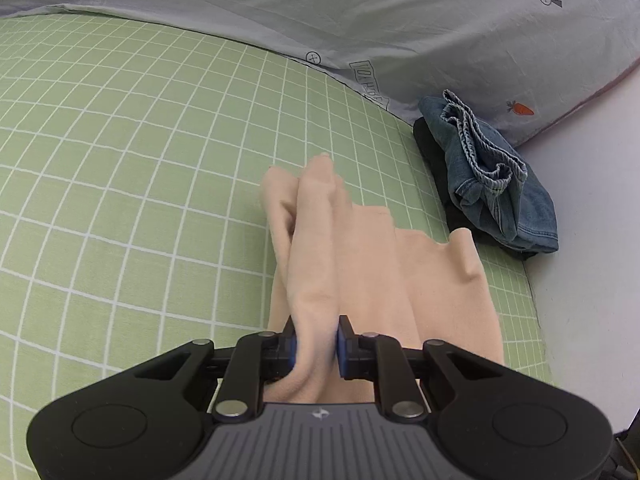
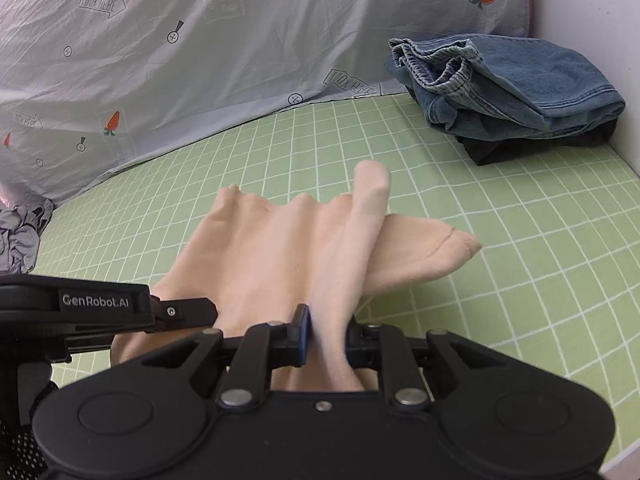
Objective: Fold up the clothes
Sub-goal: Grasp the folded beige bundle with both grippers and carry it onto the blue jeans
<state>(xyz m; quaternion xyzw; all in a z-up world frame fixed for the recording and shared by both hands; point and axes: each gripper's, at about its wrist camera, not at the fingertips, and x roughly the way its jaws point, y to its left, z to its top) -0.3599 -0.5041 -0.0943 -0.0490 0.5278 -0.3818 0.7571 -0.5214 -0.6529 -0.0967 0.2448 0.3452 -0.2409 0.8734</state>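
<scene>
Between the 2 blue pads of my left gripper a fold of the peach garment is pinched tight, the jaws closed on the cloth. From that grip the fabric runs away toward 12 o'clock and spreads toward 2 o'clock over the green checked sheet, its far edge bunched into ridges.

My right gripper is clenched on another fold of the same peach garment, the cloth squeezed between its pads and rising toward 12 o'clock. A sleeve-like end with a stitched seam lies on the green checked sheet toward 2 o'clock. In the right wrist view my left gripper enters at 9 o'clock, just beside the garment's edge.

Folded blue jeans sit on a dark garment at 2 o'clock, well apart from the peach cloth, against the pale grey carrot-print bedding, which crosses 12 o'clock. Some crumpled grey cloth lies at 9 o'clock in the right wrist view.
</scene>
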